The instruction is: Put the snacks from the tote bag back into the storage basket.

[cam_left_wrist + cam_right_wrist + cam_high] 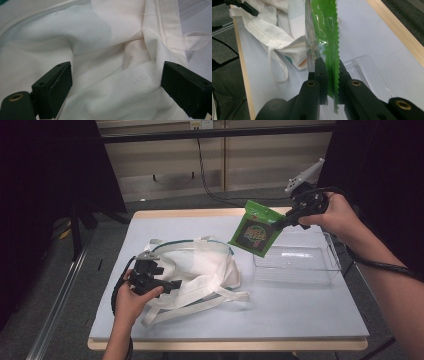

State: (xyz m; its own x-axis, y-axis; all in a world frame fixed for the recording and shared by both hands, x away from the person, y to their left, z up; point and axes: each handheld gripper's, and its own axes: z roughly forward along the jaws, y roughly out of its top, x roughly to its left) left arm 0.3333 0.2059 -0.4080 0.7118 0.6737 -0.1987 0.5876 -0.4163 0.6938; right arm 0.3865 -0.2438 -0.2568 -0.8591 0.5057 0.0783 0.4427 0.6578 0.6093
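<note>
A green snack packet (pixel 254 229) hangs in the air over the table, between the white tote bag (pixel 200 265) and a clear tray. My right gripper (pixel 280 223) is shut on the packet's upper right corner. In the right gripper view the two jaws (pixel 329 68) pinch the packet's serrated edge (pixel 324 30), and the bag (pixel 279 37) lies below at the left. My left gripper (pixel 171 284) rests low at the bag's near left side. Its jaws (pixel 117 85) stand wide apart over the rumpled white cloth (pixel 100 37), and the pads do not press on it.
A clear plastic tray (pixel 300 265) sits on the table's right half, under and just right of the hanging packet. The bag's straps (pixel 200 302) trail toward the front edge. The pale table (pixel 280 312) has a wooden rim; dark curtains stand on both sides.
</note>
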